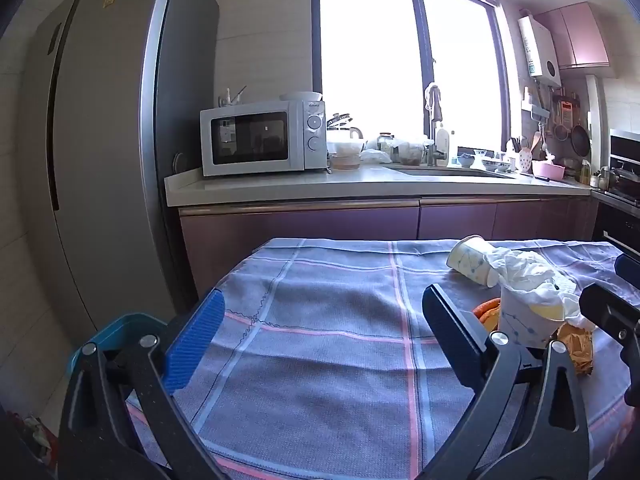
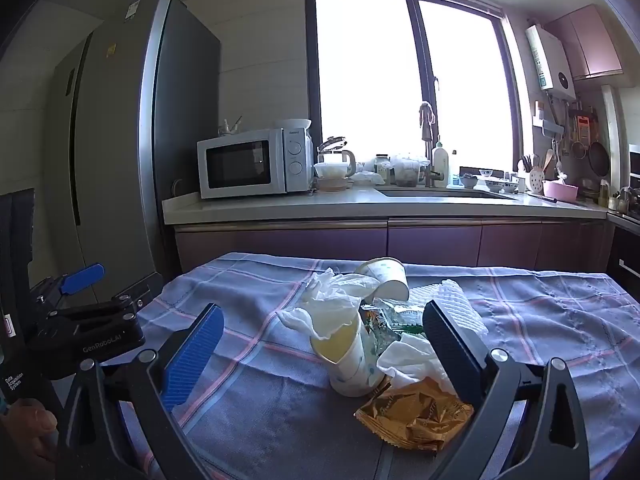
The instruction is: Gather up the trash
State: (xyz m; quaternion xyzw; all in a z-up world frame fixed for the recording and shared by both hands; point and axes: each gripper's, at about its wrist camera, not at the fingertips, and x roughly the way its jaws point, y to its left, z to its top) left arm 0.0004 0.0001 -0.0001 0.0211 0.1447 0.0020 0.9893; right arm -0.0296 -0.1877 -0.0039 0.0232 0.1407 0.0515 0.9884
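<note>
A heap of trash lies on the checked tablecloth (image 2: pixel 560 320). An upright paper cup (image 2: pixel 352 372) is stuffed with crumpled tissue (image 2: pixel 328 312). Behind it a second paper cup (image 2: pixel 386 276) lies on its side. A gold snack wrapper (image 2: pixel 416 416), another tissue (image 2: pixel 412 356), a white foam net (image 2: pixel 448 304) and a green wrapper (image 2: pixel 384 324) lie around them. My right gripper (image 2: pixel 323 309) is open, level with the heap, nothing touching its pads. My left gripper (image 1: pixel 323 292) is open over bare cloth, left of the upright cup (image 1: pixel 524 320) and an orange peel (image 1: pixel 486 308).
A teal bin (image 1: pixel 120 332) stands on the floor at the table's left corner. Beyond the table run purple cabinets and a counter (image 1: pixel 280 192) with a microwave (image 1: pixel 260 140) and a sink. A tall fridge (image 1: pixel 100 160) stands at the left. A hand (image 2: pixel 28 420) holds the left gripper.
</note>
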